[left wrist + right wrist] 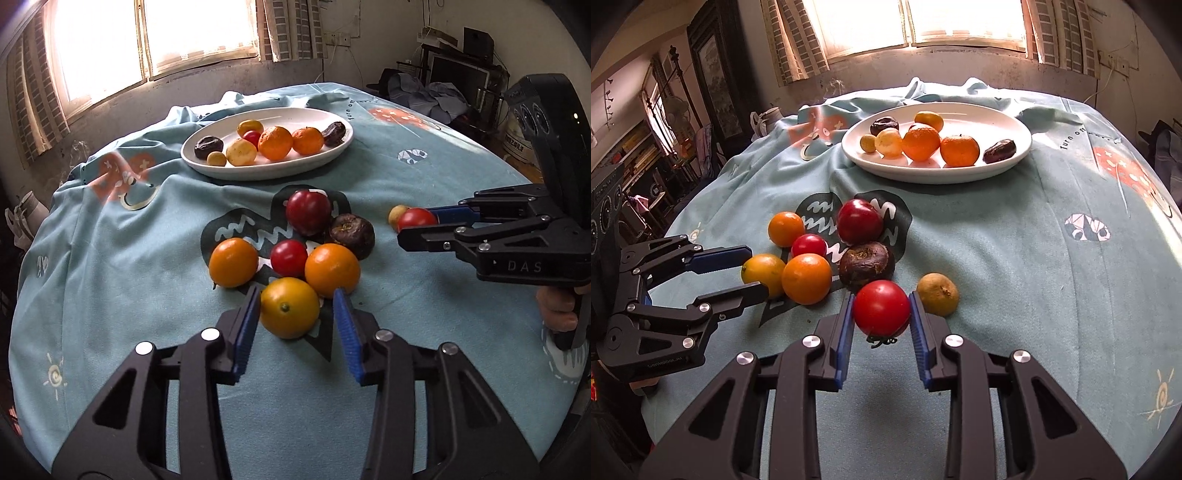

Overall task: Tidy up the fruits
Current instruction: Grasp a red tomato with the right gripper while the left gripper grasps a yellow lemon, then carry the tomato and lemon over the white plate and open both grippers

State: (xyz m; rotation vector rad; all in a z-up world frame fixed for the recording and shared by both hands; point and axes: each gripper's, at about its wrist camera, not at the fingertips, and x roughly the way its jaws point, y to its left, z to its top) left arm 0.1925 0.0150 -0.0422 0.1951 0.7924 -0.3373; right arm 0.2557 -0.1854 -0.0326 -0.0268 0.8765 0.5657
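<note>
Clamped between the blue pads of the right gripper (881, 295): a red tomato (881, 308), low over the teal tablecloth (1015, 295), just beside a dull yellow fruit (938, 294). Narrowly parted around a yellow-orange citrus (290, 312): the left gripper (297, 295), one pad against the skin, the other just clear. Close behind that citrus, loose on the cloth: two orange fruits, a small red tomato (289, 257), a dark red fruit (308, 212) and a wrinkled brown one (351, 234). Farther back, near the window, a white oval plate (258, 171) with two mandarins, two dark wrinkled fruits, three small yellow fruits and a small red one.
</note>
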